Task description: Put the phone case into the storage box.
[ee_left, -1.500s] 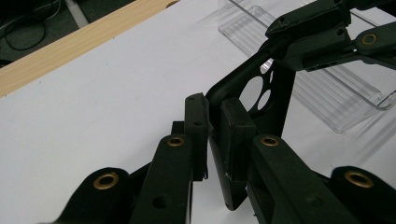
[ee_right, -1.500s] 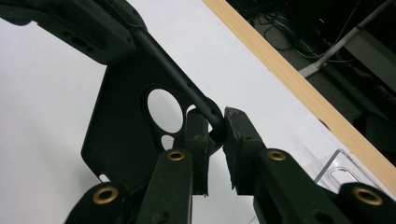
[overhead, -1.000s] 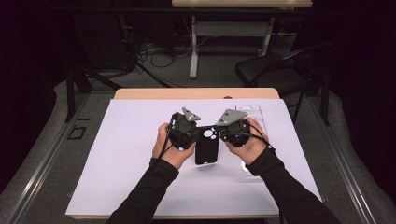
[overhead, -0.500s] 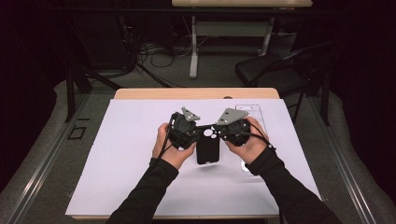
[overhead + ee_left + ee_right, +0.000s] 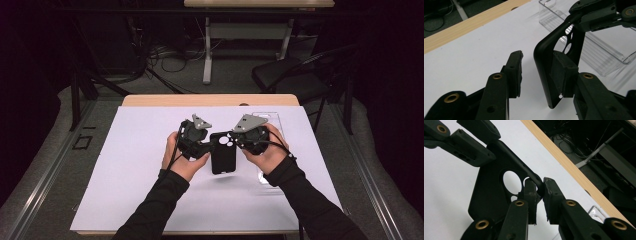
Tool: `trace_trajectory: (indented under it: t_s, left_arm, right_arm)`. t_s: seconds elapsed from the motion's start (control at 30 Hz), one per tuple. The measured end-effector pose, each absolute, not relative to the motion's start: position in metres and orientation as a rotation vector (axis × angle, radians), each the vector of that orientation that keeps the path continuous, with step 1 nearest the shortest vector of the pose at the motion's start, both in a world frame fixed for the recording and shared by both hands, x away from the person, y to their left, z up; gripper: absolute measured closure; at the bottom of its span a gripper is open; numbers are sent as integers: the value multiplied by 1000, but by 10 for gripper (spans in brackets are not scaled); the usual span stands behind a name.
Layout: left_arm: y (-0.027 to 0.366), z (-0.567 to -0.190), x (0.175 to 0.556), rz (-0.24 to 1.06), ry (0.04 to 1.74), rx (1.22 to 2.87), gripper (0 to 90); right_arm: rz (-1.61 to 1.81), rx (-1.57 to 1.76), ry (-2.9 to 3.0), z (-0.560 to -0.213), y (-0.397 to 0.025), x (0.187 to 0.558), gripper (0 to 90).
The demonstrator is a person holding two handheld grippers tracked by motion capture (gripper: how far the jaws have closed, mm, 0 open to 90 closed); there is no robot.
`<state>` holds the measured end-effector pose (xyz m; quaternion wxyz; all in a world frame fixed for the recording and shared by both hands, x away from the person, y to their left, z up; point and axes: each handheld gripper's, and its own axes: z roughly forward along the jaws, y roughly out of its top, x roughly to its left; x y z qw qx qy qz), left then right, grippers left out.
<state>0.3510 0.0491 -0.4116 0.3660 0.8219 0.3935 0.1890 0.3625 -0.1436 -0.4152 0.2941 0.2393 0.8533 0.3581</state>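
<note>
A black phone case (image 5: pixel 223 157) with a round camera cut-out hangs above the white mat, held between both grippers. My right gripper (image 5: pixel 234 140) is shut on its top rim beside the cut-out; in the right gripper view the jaws pinch that rim (image 5: pixel 539 181). My left gripper (image 5: pixel 207 145) is open and straddles the case's side wall. In the left gripper view one jaw sits inside the case (image 5: pixel 544 65) and the other stands apart outside it. The left gripper (image 5: pixel 537 56) has a clear gap on that outer side.
A clear plastic tray (image 5: pixel 272 125) lies on the white mat (image 5: pixel 130 165) to the right, under my right hand. The wooden table edge (image 5: pixel 200 100) runs along the back. A dark chair (image 5: pixel 295 80) and cables stand beyond the table.
</note>
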Motion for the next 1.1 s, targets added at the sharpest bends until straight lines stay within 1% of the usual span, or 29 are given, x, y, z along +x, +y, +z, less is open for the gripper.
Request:
trace_trajectory:
  t_s: [0.33,0.53,0.77,1.1]
  left_arm:
    - [52,-412,352,502,965,2087,476]
    - [56,-412,352,502,959,2079,446]
    - [63,-413,353,493,973,2080,445]
    - [79,-421,354,443,1003,2072,454]
  right_arm:
    - [964,636,2252,-413,-147,364,821]
    - [974,637,2237,-411,-151,365,821]
    - [979,631,2211,-408,-157,367,821]
    - [991,628,2169,-400,-168,374,820]
